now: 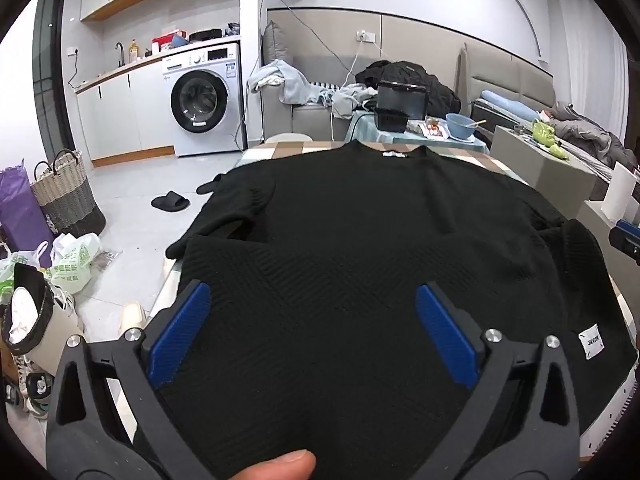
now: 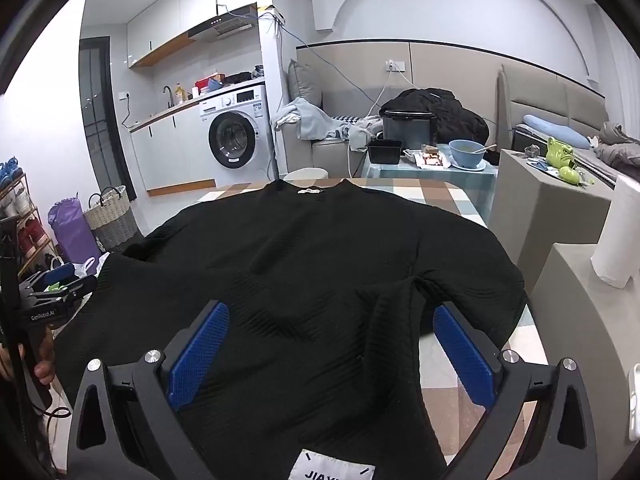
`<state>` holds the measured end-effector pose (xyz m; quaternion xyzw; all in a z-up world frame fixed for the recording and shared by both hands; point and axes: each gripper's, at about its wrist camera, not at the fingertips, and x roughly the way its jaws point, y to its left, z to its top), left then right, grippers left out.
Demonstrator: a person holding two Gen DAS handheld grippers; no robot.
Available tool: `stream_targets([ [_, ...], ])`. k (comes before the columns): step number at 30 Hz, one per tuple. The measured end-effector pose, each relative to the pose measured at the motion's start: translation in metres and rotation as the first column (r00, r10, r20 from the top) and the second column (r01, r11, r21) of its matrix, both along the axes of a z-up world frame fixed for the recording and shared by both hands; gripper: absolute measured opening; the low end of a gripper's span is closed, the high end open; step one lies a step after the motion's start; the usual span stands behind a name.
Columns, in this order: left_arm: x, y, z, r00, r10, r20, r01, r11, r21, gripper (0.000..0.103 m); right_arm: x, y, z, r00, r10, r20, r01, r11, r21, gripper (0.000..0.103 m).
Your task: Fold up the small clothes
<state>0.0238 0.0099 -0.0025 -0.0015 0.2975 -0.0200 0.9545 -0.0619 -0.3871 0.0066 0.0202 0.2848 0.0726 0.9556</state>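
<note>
Lying spread on the checked tabletop [image 2: 440, 200], the black sweater [image 1: 360, 240] has its collar at the far edge and its hem toward the person, which leaves the whole body flat and ready for a first fold. At the far left, one sleeve [image 1: 216, 220] hangs over the tabletop's edge above the floor, so it would probably need bringing in before the sides can be turned.

The left tool [image 1: 314, 332] hovers over the near left part of the hem, its blue pads spread wide with nothing gripped between them; the knit only shows through the gap. Whether the pads touch the cloth cannot be told.

Further right, the right tool [image 2: 330, 350] is likewise released, standing over the near right part where the other sleeve [image 2: 400, 320] lies doubled across the body in a raised ridge. A white label [image 2: 336, 468] sits at the hem just below it.

Both tools seem placed over the hem corners so that each can take one side, likely for lifting the bottom edge toward the collar.
</note>
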Motion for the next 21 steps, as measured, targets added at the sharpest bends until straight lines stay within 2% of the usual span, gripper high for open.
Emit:
stream_targets([
  [6,0.017,0.002,-0.011,0.998,0.017,-0.058,-0.017,1.000,-0.004,0.102,0.005,0.000,-0.002,1.000,-0.007,-0.004,0.007,1.000,-0.001,0.103],
  [14,0.024,0.008,-0.019,0.997,0.028,-0.069,-0.029,1.000,-0.010,0.102,0.005,0.002,-0.003,1.000,-0.011,-0.005,0.011,1.000,-0.012,0.103],
  [21,0.021,0.010,-0.024,0.996,0.017,-0.083,-0.019,0.999,-0.030,0.102,0.014,0.004,-0.012,0.996,-0.064,-0.058,0.061,0.997,-0.039,0.103],
])
